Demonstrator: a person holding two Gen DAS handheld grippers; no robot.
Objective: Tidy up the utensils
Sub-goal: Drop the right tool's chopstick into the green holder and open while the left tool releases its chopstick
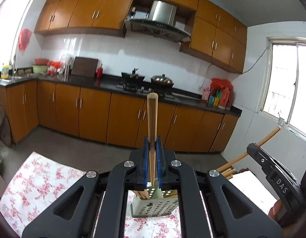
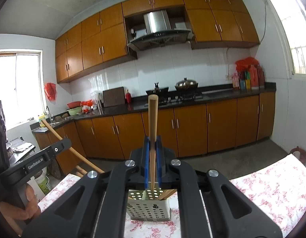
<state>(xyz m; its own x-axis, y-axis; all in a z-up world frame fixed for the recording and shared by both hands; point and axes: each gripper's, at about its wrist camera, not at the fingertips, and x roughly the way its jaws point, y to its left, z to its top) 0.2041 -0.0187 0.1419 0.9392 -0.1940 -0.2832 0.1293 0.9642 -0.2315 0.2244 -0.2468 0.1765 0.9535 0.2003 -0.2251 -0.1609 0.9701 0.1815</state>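
Wooden chopsticks are pinched in both our grippers, left (image 1: pixel 152 148) and right (image 2: pixel 152 148), each stick (image 1: pixel 152 123) (image 2: pixel 153 123) rising above the jaws, and a loose pinch could let one miss the perforated holder (image 1: pixel 153 206) (image 2: pixel 149 208) below them.

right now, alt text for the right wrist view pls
The right gripper is shut on a wooden chopstick standing upright above a perforated utensil holder on a floral tablecloth; wooden kitchen cabinets fill the background.
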